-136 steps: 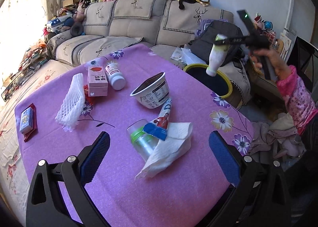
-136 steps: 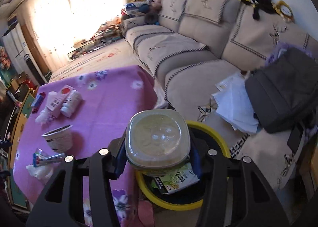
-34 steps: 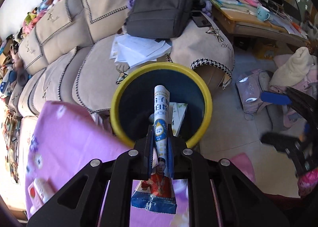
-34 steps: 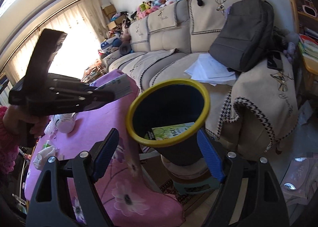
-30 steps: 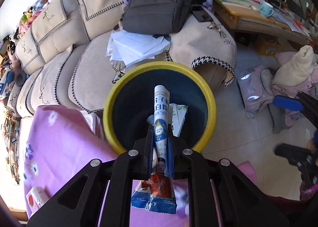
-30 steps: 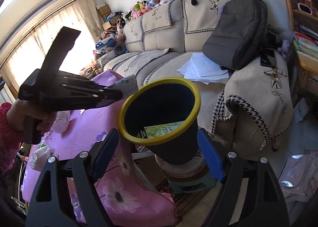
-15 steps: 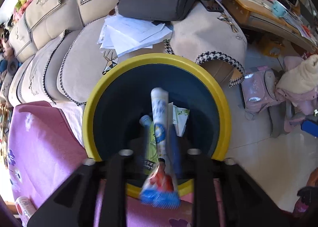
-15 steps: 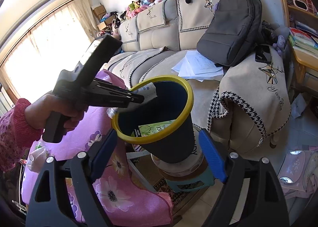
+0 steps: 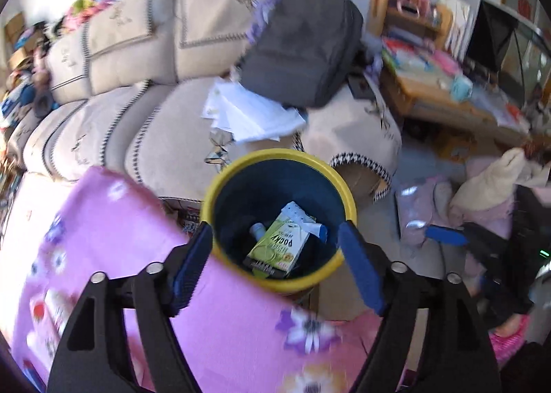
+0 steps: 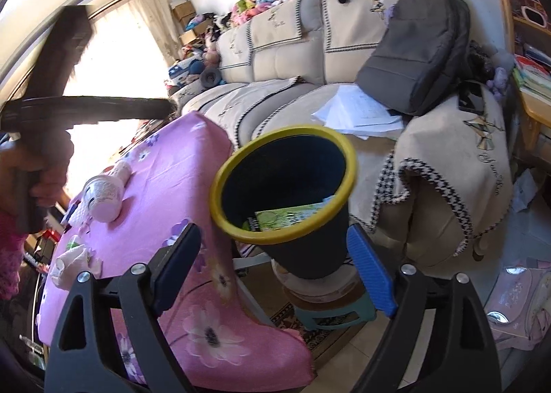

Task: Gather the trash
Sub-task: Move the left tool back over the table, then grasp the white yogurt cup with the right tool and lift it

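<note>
A dark bin with a yellow rim (image 9: 275, 155) stands just past the edge of the purple flowered table (image 9: 120, 220). A green snack box (image 9: 279, 248) and a small blue-capped item (image 9: 257, 229) lie inside it. My left gripper (image 9: 275, 265) hovers above the bin's near rim, its jaws opening wide with nothing between them. In the right wrist view the bin (image 10: 282, 186) tilts toward me, and my right gripper (image 10: 272, 269) is open and empty in front of it. A hand (image 10: 34, 186) holds the left gripper (image 10: 165, 106) high at the left.
A white bottle (image 10: 106, 193) and crumpled tissue (image 10: 72, 262) lie on the table. The beige sofa (image 9: 137, 48) carries a grey backpack (image 9: 303, 52) and loose papers (image 9: 251, 114). The bin sits on a small stool (image 10: 330, 307). A cluttered desk (image 9: 447, 100) stands to the right.
The left gripper, shut on a blue and red packet over the bin, has opened and let it drop in. It has since pulled up and back. The right gripper has stayed put.
</note>
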